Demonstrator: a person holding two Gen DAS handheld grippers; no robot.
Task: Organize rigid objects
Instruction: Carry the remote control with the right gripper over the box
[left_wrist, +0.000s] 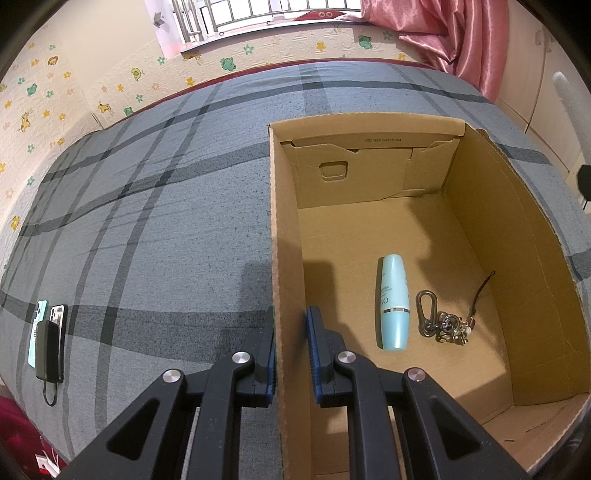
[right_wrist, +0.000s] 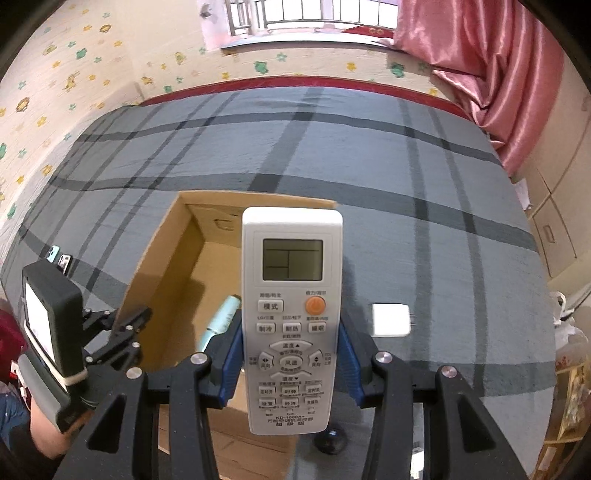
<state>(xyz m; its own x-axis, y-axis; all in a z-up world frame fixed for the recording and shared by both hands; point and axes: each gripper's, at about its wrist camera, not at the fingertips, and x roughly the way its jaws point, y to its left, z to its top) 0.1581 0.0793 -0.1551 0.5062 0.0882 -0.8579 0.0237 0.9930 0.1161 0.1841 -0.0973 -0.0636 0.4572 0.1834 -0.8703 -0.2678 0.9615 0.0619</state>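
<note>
Right wrist view has the white AC remote (right_wrist: 291, 317) pinched on both long sides by the right gripper (right_wrist: 291, 363), held face-up in the air over the right wall of the cardboard box (right_wrist: 162, 295) sitting on the grey plaid bedspread (right_wrist: 406, 166). Left wrist view shows the left gripper (left_wrist: 291, 356) clamped on the box's left wall, with a teal bottle (left_wrist: 394, 301) and a bunch of keys on a carabiner (left_wrist: 441, 319) lying just beside each other on the box floor. Way off to the left on the bedspread there's a couple of phones (left_wrist: 48, 336) stacked together.
</note>
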